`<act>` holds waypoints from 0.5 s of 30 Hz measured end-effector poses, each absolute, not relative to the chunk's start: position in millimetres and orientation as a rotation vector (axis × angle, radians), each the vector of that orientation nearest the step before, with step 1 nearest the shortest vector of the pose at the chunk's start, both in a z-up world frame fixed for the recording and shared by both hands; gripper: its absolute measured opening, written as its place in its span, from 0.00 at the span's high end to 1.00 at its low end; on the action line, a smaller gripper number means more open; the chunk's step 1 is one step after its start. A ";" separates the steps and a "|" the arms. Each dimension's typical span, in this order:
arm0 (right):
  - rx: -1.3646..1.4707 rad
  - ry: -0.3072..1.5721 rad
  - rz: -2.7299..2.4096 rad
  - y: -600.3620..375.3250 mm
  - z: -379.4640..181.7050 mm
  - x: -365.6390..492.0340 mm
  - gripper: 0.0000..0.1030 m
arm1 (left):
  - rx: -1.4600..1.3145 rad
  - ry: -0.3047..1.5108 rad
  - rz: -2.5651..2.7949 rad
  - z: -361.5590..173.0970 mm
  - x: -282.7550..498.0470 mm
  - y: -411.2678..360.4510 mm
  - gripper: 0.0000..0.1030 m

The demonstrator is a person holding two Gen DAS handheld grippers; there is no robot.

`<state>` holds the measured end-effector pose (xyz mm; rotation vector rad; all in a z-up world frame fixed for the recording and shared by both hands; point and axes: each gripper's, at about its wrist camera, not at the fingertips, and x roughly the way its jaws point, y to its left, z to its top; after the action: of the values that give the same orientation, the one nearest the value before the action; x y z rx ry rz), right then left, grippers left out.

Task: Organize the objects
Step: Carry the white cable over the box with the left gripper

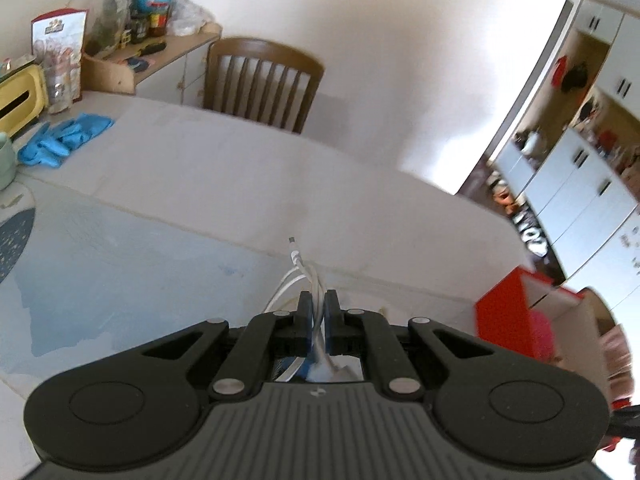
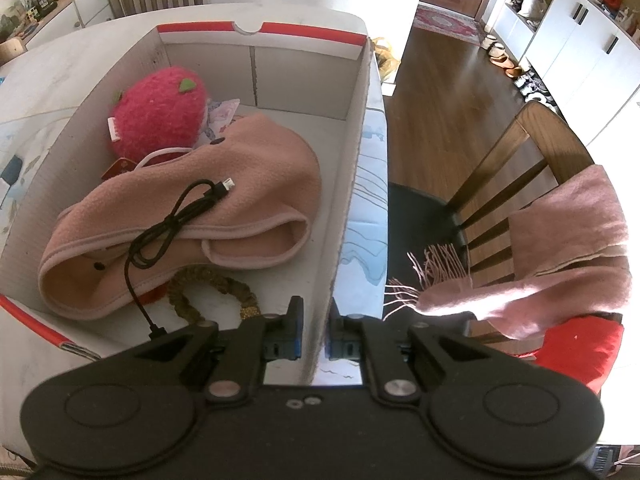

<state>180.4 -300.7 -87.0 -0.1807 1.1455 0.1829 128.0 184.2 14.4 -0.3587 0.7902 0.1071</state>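
Right gripper (image 2: 315, 334): your jaws are pinched on the near wall of the box (image 2: 352, 168).
Left gripper (image 1: 318, 316): clamped on the white cable (image 1: 298, 276), plug end poking out above the table (image 1: 240, 168).
Box: pink fleece (image 2: 224, 200), red plush (image 2: 156, 116), black cable (image 2: 168, 224) on the fleece.
Blue gloves (image 1: 64, 140): far left of the table.

Two close downward wrist views, perhaps sharing the box (image 2: 352, 184).

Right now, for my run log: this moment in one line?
left tool: shut on white charging cable | right tool: shut on red-trimmed cardboard box wall | black cable in box
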 end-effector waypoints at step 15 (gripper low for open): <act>-0.185 1.145 0.182 -300.4 -88.2 182.4 0.95 | -0.313 0.769 -0.145 44.1 151.3 104.7 0.96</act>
<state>182.4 -300.4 -88.2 -0.1847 1.1446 0.1824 151.3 104.7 44.1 -0.3128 0.7690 -0.1447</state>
